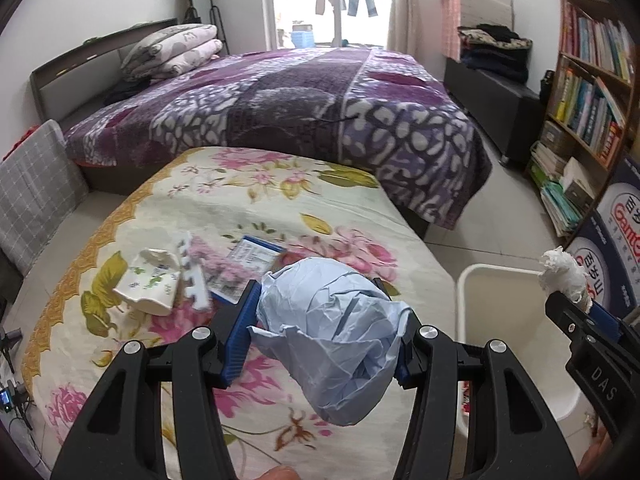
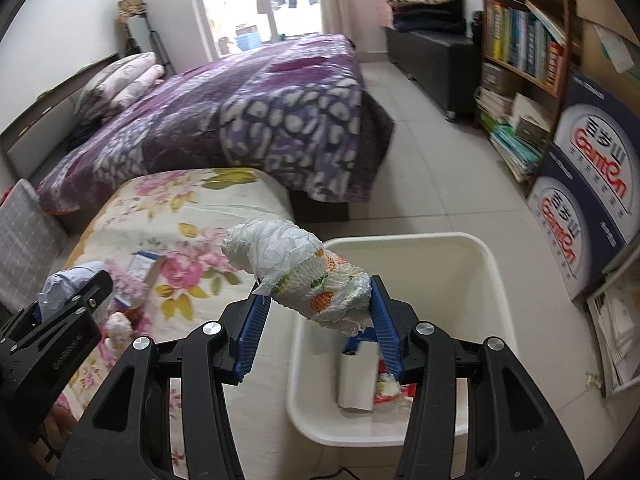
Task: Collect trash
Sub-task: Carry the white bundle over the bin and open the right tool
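Clamped in the left gripper (image 1: 326,334), crumpled blue paper (image 1: 336,344) hangs above the floral table's (image 1: 224,208) right edge; the right gripper (image 2: 320,322) pinches a printed tissue wad (image 2: 304,276) over the white bin's (image 2: 472,248) left rim.

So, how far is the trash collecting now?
Done: some trash already lies in the white bin. In hand: the left gripper holds a blue paper ball, the right gripper a white wad above the bin. Left: a tissue pack and a blue box on the table.
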A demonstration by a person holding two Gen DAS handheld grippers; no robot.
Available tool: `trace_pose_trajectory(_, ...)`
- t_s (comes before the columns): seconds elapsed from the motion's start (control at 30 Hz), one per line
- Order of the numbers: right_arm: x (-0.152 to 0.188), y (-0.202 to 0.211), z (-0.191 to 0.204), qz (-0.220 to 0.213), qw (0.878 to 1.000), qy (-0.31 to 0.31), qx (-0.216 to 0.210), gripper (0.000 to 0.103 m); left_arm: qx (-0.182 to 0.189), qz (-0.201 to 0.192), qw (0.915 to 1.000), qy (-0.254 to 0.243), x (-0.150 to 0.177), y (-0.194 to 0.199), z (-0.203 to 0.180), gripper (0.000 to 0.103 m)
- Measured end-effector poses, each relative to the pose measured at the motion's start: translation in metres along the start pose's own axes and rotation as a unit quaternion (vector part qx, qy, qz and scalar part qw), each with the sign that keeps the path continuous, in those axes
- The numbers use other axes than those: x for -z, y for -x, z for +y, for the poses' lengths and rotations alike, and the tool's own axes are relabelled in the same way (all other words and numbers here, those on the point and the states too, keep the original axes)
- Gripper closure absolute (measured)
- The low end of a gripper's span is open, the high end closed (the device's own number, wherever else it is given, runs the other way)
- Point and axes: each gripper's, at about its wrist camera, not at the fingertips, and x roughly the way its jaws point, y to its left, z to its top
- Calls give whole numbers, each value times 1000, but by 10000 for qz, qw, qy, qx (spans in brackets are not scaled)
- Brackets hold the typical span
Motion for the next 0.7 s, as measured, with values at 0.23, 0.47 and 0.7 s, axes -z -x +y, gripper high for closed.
trace_pose_trajectory(0.23,3,2,-43,112,9980,-471,410,38,239,52,9995,-209,4,0,-31,49)
trace_pose_trajectory(0.47,4,11,-71,-1,9956,-727,598,29,424,46,9983,-401,4,3,-59,49)
trace_pose_trajectory(0.7,5,21,-94,-105,9925,-962,744,21,616,76,9964,-569,6,6,-83,49)
